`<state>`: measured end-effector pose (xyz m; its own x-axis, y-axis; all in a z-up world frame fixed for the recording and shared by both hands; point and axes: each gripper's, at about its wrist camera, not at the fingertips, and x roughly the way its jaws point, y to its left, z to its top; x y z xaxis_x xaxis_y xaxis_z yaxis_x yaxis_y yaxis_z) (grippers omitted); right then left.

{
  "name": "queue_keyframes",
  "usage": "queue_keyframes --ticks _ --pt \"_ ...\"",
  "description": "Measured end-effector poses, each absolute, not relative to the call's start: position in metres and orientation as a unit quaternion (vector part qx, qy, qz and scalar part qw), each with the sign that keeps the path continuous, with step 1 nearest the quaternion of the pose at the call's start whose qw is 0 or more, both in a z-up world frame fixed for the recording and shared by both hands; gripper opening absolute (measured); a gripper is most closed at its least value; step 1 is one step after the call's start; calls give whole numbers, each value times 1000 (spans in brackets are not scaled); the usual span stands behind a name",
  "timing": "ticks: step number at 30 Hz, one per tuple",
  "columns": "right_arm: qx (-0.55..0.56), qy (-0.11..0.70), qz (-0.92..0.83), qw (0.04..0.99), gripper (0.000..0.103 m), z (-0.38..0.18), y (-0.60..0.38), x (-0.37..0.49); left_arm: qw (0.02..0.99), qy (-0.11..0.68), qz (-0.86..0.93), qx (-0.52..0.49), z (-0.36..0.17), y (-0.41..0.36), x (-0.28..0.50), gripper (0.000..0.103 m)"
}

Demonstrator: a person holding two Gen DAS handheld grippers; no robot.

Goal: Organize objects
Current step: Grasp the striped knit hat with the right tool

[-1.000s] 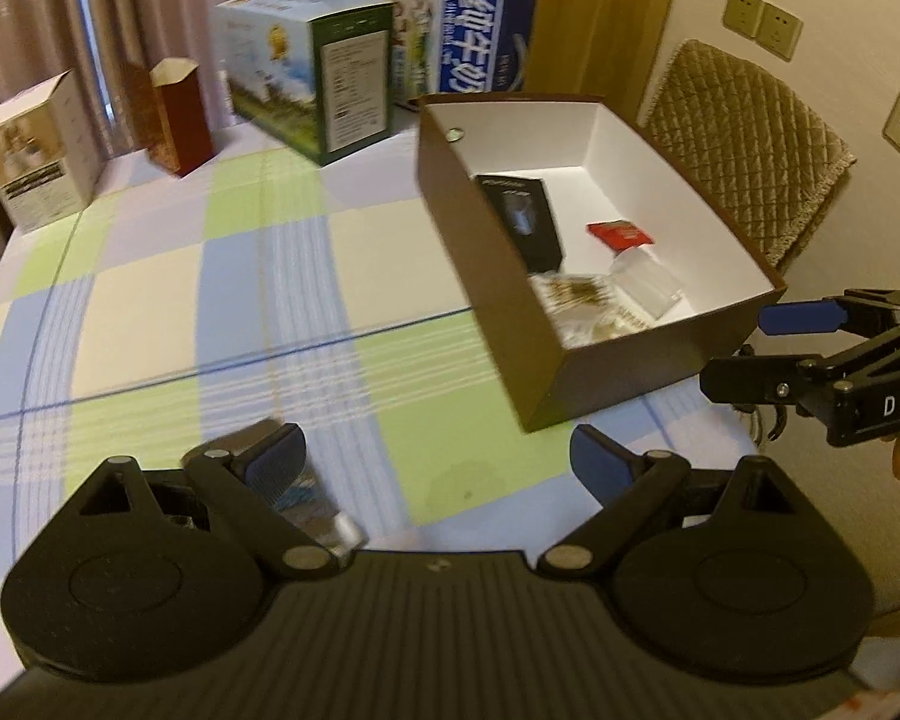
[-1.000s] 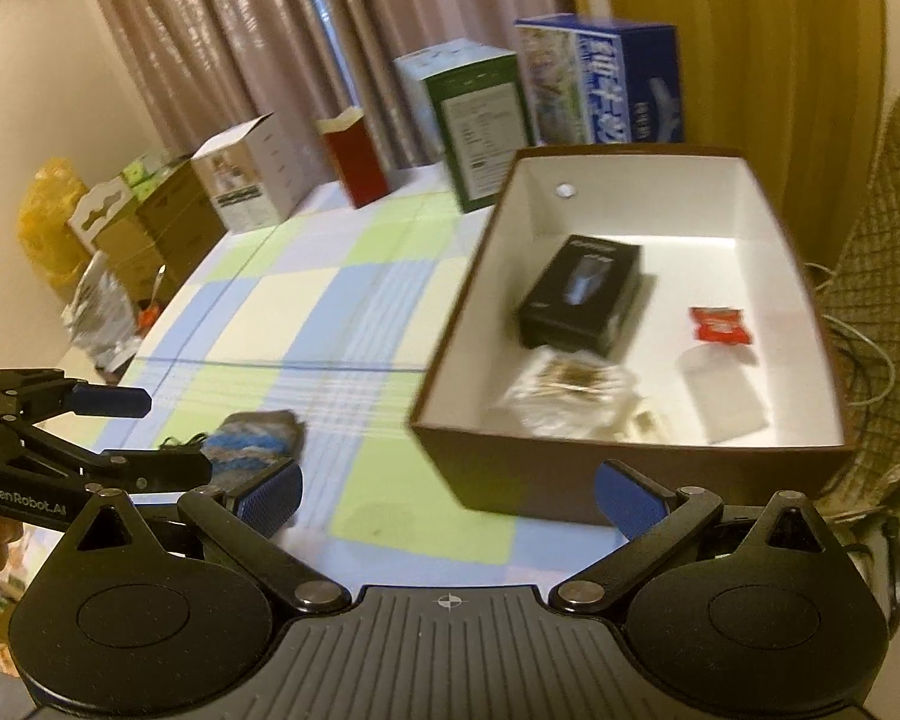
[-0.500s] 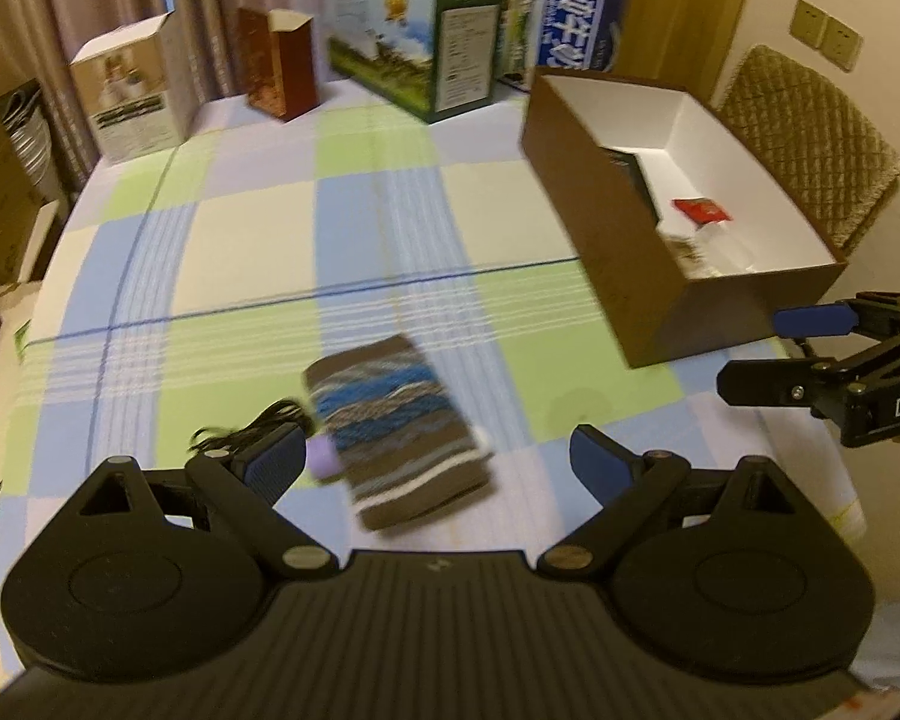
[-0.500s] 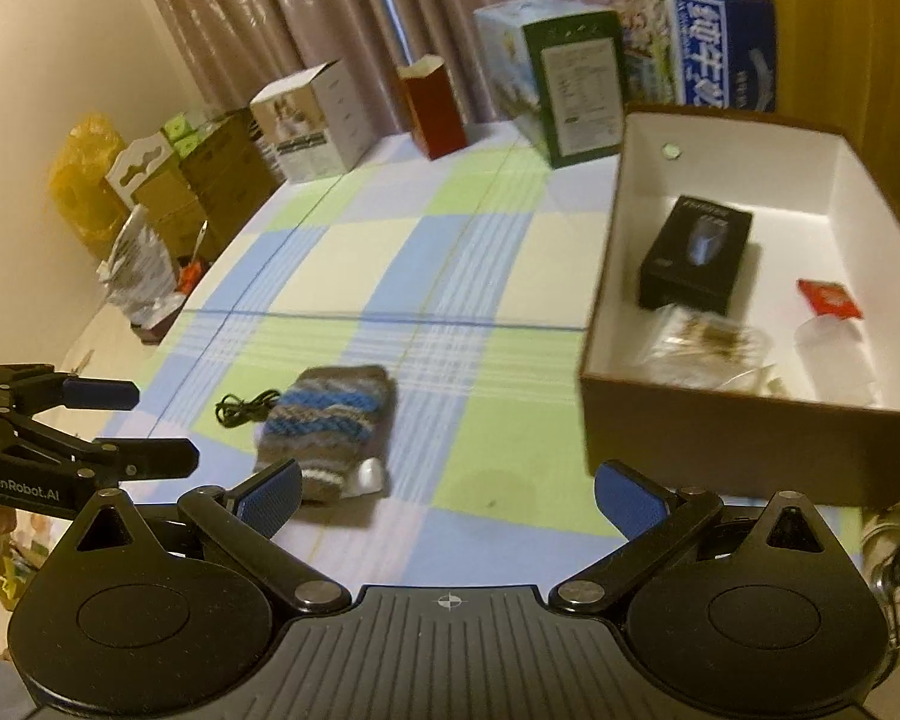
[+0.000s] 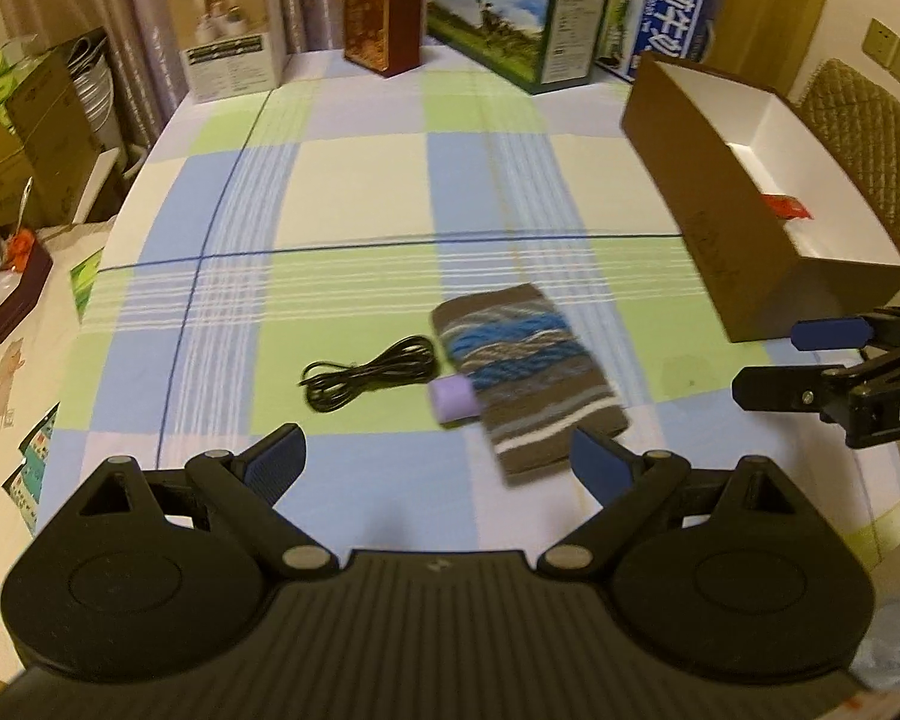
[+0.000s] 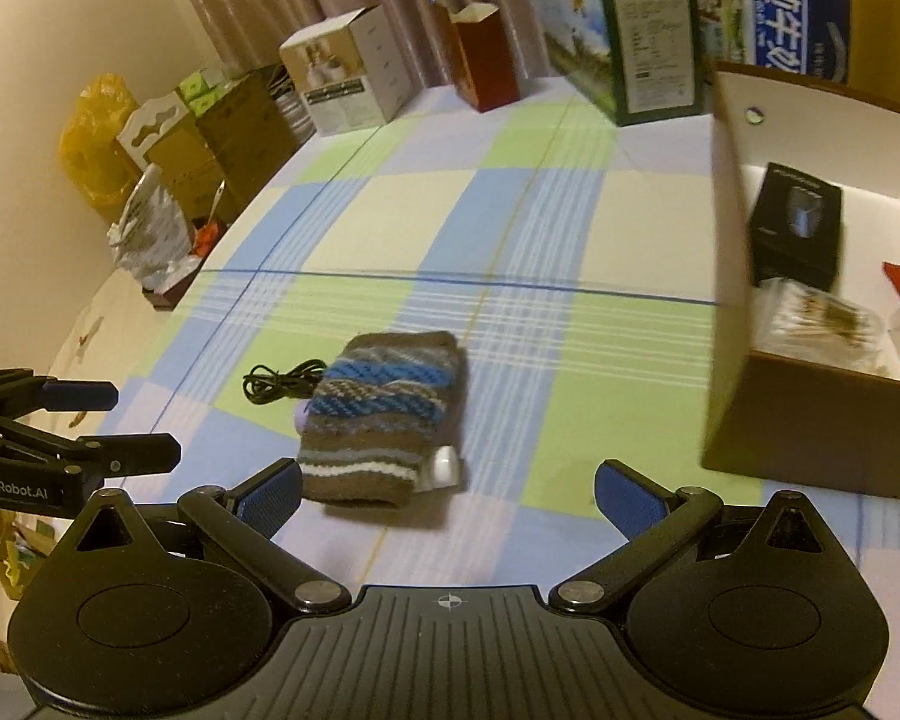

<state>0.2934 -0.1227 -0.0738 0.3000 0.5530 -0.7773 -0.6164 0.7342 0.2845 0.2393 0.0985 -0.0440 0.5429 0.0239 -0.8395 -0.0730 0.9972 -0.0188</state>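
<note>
A brown and blue striped knitted pouch (image 5: 522, 378) (image 6: 384, 414) lies on the checked tablecloth, with a small lilac block (image 5: 452, 399) and a coiled black cable (image 5: 369, 372) (image 6: 276, 381) at its left side. A brown cardboard box (image 5: 720, 228) (image 6: 810, 414) with a white inside stands to the right; it holds a black box (image 6: 795, 228), a red packet (image 5: 783, 206) and clear bags (image 6: 822, 315). My left gripper (image 5: 438, 459) is open and empty just before the pouch. My right gripper (image 6: 447, 489) is open and empty, the pouch by its left finger.
Several cartons line the far table edge: a white one (image 5: 231, 30), a dark red one (image 5: 381, 18), a green one (image 5: 510, 12) and a blue one (image 5: 666, 12). A quilted chair (image 5: 864, 138) stands right of the box. Boxes and bags crowd the floor at left (image 6: 168, 168).
Both grippers have pulled back and swung left away from the brown box. The pouch, cable and lilac block have come into view in front of them. Both stay open.
</note>
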Motion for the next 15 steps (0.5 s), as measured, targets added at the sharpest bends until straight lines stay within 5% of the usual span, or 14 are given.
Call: queue_keyframes --ticks 15 --pt "-40 483 367 794 101 -112 -67 297 860 507 53 -35 -79 143 248 93"
